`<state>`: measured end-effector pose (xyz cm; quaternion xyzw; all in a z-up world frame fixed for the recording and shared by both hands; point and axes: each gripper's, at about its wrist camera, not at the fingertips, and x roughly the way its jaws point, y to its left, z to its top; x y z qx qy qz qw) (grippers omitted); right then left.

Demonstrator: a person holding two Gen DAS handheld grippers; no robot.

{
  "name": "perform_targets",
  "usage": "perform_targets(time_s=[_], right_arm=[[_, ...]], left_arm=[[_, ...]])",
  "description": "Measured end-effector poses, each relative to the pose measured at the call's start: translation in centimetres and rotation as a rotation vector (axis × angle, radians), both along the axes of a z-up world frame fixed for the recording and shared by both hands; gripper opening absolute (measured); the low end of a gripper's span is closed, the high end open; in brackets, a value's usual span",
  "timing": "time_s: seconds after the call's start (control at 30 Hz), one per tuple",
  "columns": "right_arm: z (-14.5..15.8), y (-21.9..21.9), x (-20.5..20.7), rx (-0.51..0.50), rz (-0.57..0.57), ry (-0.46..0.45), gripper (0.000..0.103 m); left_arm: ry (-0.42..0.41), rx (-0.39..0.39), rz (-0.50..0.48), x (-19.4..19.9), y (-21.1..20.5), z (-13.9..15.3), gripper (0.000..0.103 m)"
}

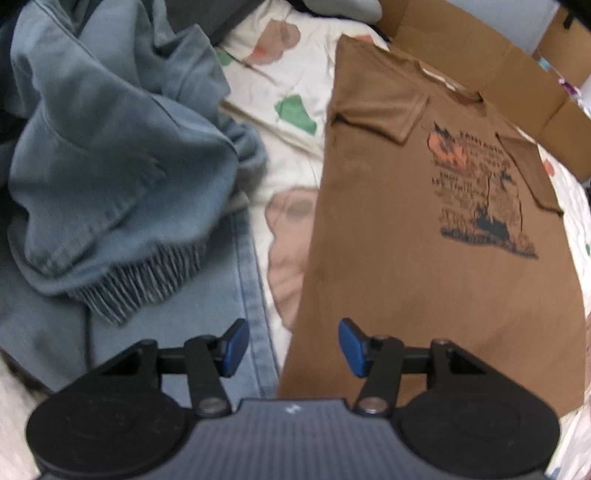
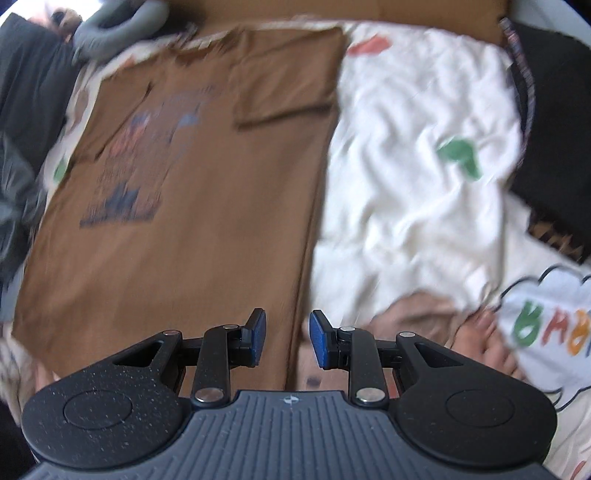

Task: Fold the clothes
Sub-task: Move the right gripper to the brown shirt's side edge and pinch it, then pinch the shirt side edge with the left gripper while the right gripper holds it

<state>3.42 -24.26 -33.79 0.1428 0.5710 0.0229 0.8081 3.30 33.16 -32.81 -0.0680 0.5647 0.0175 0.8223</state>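
Note:
A brown T-shirt (image 1: 424, 258) with a dark printed picture lies flat on a patterned white bedsheet (image 1: 288, 155), both sleeves folded in over the body. It also shows in the right wrist view (image 2: 184, 192). My left gripper (image 1: 293, 347) is open and empty, hovering over the shirt's lower left edge. My right gripper (image 2: 287, 341) is open and empty, hovering over the shirt's lower right edge.
A heap of blue denim clothes (image 1: 110, 166) lies to the left of the shirt. Cardboard boxes (image 1: 498, 66) stand beyond the collar. A white printed cloth (image 2: 546, 332) lies at the right, dark items (image 2: 546, 129) at the far right, a grey object (image 2: 118, 26) behind.

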Motion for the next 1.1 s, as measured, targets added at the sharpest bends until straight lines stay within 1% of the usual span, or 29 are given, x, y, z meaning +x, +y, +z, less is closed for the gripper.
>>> perform_targets(time_s=[0.13, 0.3, 0.33, 0.37, 0.43, 0.47, 0.5, 0.63, 0.77, 0.8, 0.9, 1.1], right_arm=[[-1.9, 1.2, -1.8, 0.04, 0.058, 0.059, 0.032], [-3.6, 1.9, -3.9, 0.031, 0.085, 0.119, 0.03], [-3.9, 2.0, -4.3, 0.033, 0.093, 0.131, 0.028], [-4.2, 2.2, -4.6, 0.032, 0.105, 0.143, 0.023], [-4.5, 2.4, -5.3, 0.04, 0.118, 0.163, 0.019], [-4.6, 2.4, -5.7, 0.052, 0.116, 0.169, 0.013], [-4.8, 2.5, -6.1, 0.062, 0.116, 0.176, 0.011], [-5.5, 3.4, -7.4, 0.072, 0.142, 0.215, 0.01], [-5.9, 3.7, -8.1, 0.082, 0.12, 0.233, 0.013], [-6.0, 3.6, -8.2, 0.086, 0.104, 0.239, 0.014], [-6.4, 3.3, -8.5, 0.098, 0.063, 0.255, 0.015], [-6.9, 3.6, -8.9, 0.109, 0.069, 0.266, 0.014]], left_arm=[[0.028, -0.007, 0.016, -1.3, 0.3, -1.4, 0.054], [0.057, -0.02, 0.006, -2.3, 0.4, -2.0, 0.054], [0.061, -0.024, 0.004, -2.4, 0.3, -2.1, 0.054], [0.065, -0.026, 0.001, -2.5, 0.3, -2.2, 0.053], [0.072, -0.023, -0.005, -2.7, 0.3, -2.3, 0.053], [0.076, -0.023, -0.006, -2.7, 0.3, -2.4, 0.053], [0.08, -0.022, -0.007, -2.8, 0.4, -2.5, 0.053], [0.082, -0.024, -0.01, -3.0, 0.5, -2.5, 0.053], [0.081, -0.021, -0.018, -3.3, 0.8, -2.3, 0.053], [0.081, -0.021, -0.019, -3.4, 0.9, -2.3, 0.053], [0.083, -0.02, -0.02, -3.7, 1.1, -2.3, 0.053], [0.084, -0.018, -0.011, -4.0, 1.5, -2.5, 0.052]])
